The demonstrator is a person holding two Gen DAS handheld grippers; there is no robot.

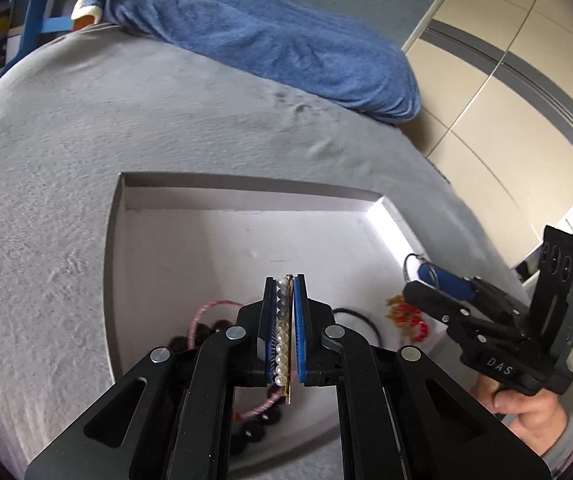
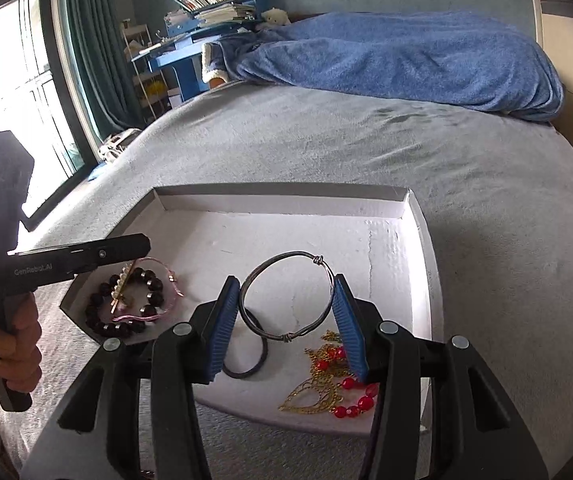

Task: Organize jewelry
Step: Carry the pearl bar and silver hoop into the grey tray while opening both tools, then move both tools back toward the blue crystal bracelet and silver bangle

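Both claws are loaded: our left gripper (image 1: 285, 328) is clamped on a pearl hair clip (image 1: 282, 332), its gold bar running along the pads, while our right gripper (image 2: 290, 328) pinches a wire bangle (image 2: 286, 296) across its width, the blue pads pressing at 3 and 9 o'clock on the ring. Both hang over the shallow white tray (image 2: 418, 240) on the grey bed (image 2: 366, 140).

To do this step well, we should lower each piece until it nearly touches the tray floor before letting go, setting the clip clear of the black bead bracelet (image 2: 126, 308) and pink cord (image 2: 166, 280) at the tray's 8 o'clock corner, and the bangle away from the gold and red earrings (image 2: 334, 384) at 5 o'clock.

Only the right wrist view shows the bangle whole, with the black hair tie (image 2: 246, 364) under it. Only the left view shows the pearls in line; whether the clip touches the beads below is hard to say.
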